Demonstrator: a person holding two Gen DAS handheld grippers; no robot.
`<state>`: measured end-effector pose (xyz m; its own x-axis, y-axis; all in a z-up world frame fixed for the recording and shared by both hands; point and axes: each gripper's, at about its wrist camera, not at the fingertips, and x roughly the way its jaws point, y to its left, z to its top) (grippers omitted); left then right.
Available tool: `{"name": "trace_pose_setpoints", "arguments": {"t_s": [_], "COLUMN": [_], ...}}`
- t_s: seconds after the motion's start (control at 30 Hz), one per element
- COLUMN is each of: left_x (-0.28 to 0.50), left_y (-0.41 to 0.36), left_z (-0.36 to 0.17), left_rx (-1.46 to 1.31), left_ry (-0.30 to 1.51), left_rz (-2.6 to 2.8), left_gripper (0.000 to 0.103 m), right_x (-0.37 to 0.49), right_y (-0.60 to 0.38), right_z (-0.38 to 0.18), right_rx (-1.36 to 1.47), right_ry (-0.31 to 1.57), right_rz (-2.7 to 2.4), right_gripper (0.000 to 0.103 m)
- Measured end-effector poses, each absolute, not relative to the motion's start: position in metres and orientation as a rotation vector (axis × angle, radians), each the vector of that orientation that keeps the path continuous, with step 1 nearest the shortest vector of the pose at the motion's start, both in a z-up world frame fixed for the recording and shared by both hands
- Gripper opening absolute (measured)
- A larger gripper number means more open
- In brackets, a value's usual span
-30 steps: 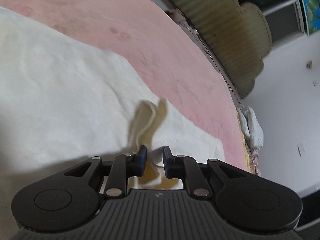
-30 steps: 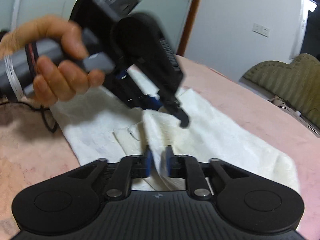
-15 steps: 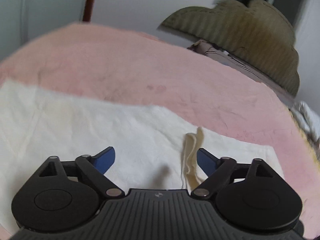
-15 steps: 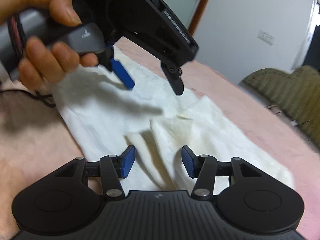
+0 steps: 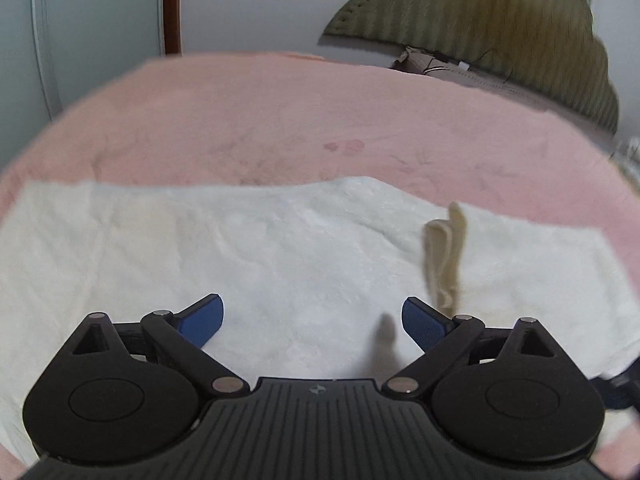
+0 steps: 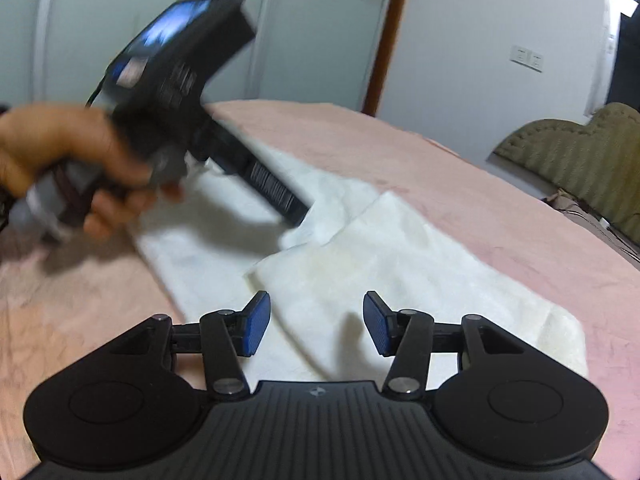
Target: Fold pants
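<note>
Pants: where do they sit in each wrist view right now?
Left wrist: pants span the middle, beyond the open fingers.
Right wrist: pants run from centre to lower right, with a folded layer on top.
Shared landmark: olive headboard, top right in left view, right edge in right view.

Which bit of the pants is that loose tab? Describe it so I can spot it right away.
Start at the pink bed and find the white pants spread across it. Above the left gripper's right fingertip, a small cream tab lies on the cloth. It is yellower than the white fabric, narrow and doubled over.
</note>
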<state>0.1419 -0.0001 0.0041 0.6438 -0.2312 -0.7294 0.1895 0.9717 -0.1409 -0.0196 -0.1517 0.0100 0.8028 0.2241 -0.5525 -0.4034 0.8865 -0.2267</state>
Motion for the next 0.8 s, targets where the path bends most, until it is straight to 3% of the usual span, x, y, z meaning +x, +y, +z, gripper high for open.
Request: {"name": "trace_pose_setpoints", "arguments": {"t_s": [0.17,0.27,0.33,0.43,0.57,0.63,0.67,0.7,0.8], "left_x": [0.144,0.144,0.148,0.155,0.166,0.169,0.169,0.17,0.162], "left_y": [0.016,0.019,0.016,0.007,-0.009,-0.016,-0.018,-0.019,-0.02], "left_z": [0.004,0.0,-0.004,-0.015,-0.031,-0.038,-0.043,-0.048,-0.053], "left_rx": [-0.312,-0.428,-0.472,-0.576,-0.721,-0.763,-0.785,-0.793,-0.747], "left_ry": [0.971,1.022,1.054,1.131,1.164,1.133,1.132,1.149,1.13], "left_rz": [-0.409,-0.454,-0.475,-0.543,-0.621,-0.639,-0.629,-0.624,-0.598], "left_gripper": [0.1,0.102,0.102,0.102,0.099,0.09,0.062,0.026,0.008], "right_x": [-0.029,-0.026,-0.024,-0.027,-0.03,-0.035,-0.035,-0.036,-0.042], "right_y": [-0.094,-0.081,-0.082,-0.091,-0.107,-0.116,-0.12,-0.124,-0.143], "right_z": [-0.018,-0.026,-0.026,-0.023,0.002,0.013,0.016,0.019,0.032], "right_rx": [-0.751,-0.849,-0.826,-0.812,-0.648,-0.589,-0.563,-0.535,-0.426], "right_ry": [0.457,0.424,0.437,0.41,0.392,0.389,0.399,0.431,0.491], "right_rz": [0.169,0.148,0.173,0.166,0.183,0.196,0.209,0.242,0.35], "right_gripper": [0.05,0.048,0.022,0.015,0.014,0.014,0.014,0.014,0.016]}}
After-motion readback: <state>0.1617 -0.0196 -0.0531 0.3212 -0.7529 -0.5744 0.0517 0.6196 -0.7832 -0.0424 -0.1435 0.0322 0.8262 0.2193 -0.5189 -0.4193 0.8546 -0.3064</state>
